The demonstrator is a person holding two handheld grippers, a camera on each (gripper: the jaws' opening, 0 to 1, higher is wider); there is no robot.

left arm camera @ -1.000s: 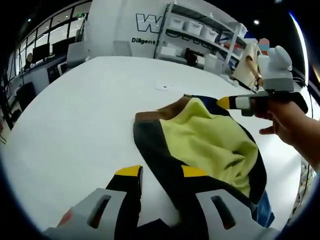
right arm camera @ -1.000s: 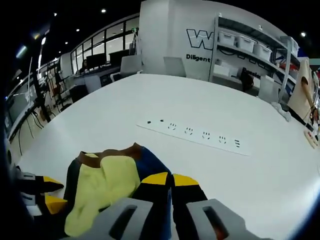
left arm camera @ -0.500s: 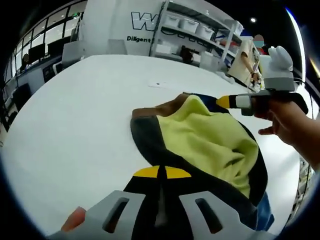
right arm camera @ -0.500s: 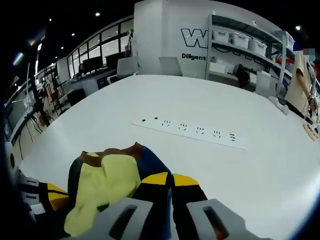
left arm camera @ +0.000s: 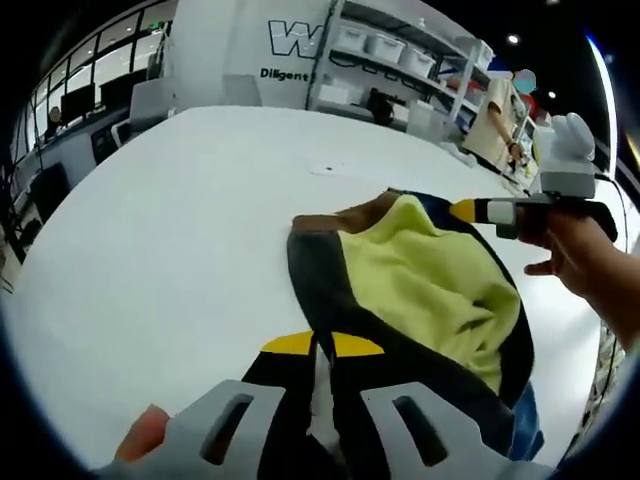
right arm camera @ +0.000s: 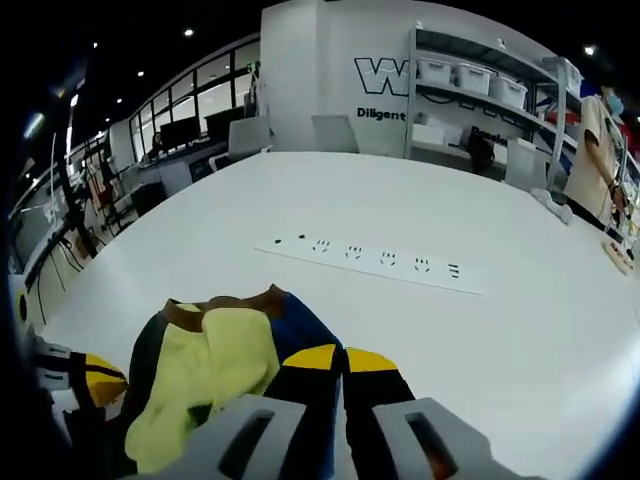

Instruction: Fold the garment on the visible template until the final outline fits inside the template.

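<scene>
Yellow-green fleece lining is shown on the garment (left arm camera: 420, 290), which lies rumpled on the white table (left arm camera: 150, 230), dark shell and brown collar turned outward. It is judged soft, light and limp, so it is best taken by a hem or edge and kept taut while carried over. The left gripper (left arm camera: 322, 345) is seen clamped on the near dark edge, jaws nearly together. The right gripper (right arm camera: 343, 358) appears pinched on the blue far edge, though the fabric between its tips is barely visible. No template outline can be made out.
</scene>
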